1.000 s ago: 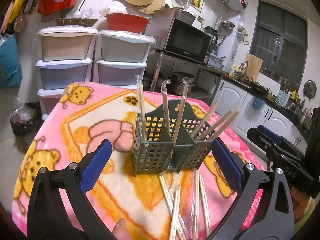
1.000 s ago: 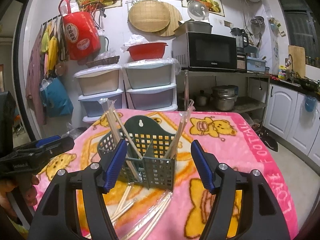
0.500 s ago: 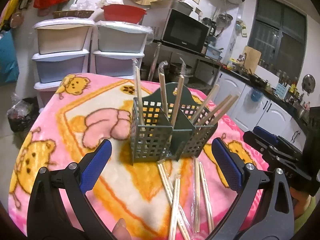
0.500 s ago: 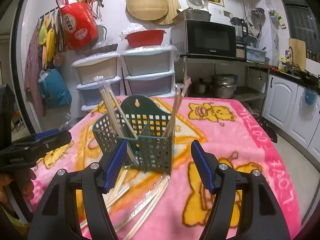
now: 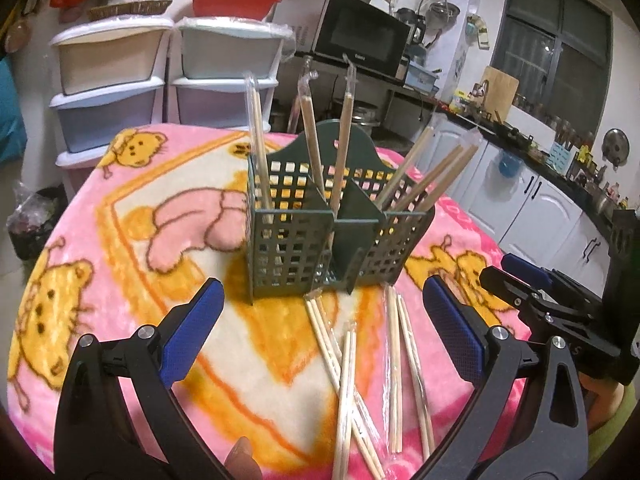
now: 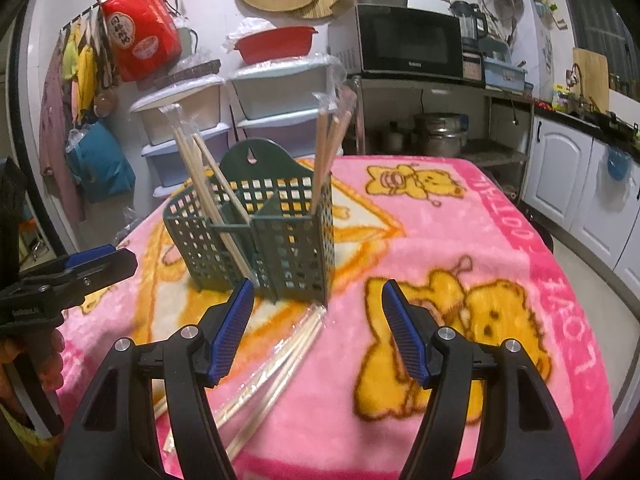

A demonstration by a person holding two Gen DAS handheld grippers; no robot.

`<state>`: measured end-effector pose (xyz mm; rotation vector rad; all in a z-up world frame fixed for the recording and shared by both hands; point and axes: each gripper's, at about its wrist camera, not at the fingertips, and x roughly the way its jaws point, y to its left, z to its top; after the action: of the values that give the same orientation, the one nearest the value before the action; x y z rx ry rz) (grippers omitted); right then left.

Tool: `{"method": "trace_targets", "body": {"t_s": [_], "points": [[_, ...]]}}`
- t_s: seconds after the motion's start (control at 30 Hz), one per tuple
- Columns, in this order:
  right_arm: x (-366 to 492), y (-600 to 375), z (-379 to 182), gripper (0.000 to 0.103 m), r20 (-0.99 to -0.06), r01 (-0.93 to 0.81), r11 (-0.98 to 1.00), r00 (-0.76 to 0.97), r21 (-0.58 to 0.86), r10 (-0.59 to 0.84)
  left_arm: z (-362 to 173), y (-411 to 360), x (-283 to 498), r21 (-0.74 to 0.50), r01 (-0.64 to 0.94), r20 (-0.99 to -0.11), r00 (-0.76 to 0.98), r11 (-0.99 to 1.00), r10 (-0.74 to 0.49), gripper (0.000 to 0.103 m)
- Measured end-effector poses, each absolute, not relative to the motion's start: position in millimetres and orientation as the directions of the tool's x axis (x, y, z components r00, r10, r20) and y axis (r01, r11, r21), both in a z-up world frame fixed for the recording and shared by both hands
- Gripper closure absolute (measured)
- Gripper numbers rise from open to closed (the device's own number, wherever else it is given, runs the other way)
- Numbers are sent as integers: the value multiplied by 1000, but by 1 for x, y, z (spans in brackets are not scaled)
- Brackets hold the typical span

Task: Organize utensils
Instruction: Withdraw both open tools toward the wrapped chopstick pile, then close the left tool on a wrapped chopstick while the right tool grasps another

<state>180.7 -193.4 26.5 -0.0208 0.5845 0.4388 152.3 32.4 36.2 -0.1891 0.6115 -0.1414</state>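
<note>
With both grippers hovering over the table, neither holds anything. Left gripper [image 5: 320, 336]: jaws spread wide, blue pads [image 5: 188, 332] either side of the loose chopsticks, nothing between them. Right gripper [image 6: 318, 330]: jaws also spread, empty, aimed at the near corner of the caddy [image 6: 256, 224].

Caddy [image 5: 320, 240] is a dark green perforated plastic holder with internal dividers and a hanging tab at the back, standing upright on the pink bear-print blanket [image 5: 100, 240], roughly mid-table.

Chopsticks in caddy [image 5: 308, 136]: several wrapped pairs stand in it. From the left view, one near-upright in the left compartment, two in the middle leaning slightly, three or so in the right compartment splayed out to the right. From the right view [image 6: 208, 172] a bunch leans left in one compartment and another bunch [image 6: 328, 148] stands near-upright at the right corner.

Loose chopsticks [image 5: 348, 380] lie flat on the blanket just in front of the caddy, in clear sleeves, some crossing each other; a second pair [image 5: 400, 364] lies beside them to the right, roughly parallel. In the right view the loose ones [image 6: 280, 364] run from the caddy's base toward the left finger of the right gripper.

Right gripper also shows at the right edge of the left view [image 5: 532, 284], near the table edge. Left gripper shows at the left edge of the right view [image 6: 96, 264].

Background: drawers [image 6: 192, 120], microwave [image 6: 408, 44], red bowl [image 6: 276, 42].
</note>
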Motion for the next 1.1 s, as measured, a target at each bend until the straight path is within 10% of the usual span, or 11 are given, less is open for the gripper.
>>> {"method": "trace_targets", "body": {"t_s": [1.1], "points": [[231, -183, -41, 62, -726, -403, 884, 531, 237, 436, -27, -7, 191, -196, 201, -724, 630, 960, -280, 78]]}}
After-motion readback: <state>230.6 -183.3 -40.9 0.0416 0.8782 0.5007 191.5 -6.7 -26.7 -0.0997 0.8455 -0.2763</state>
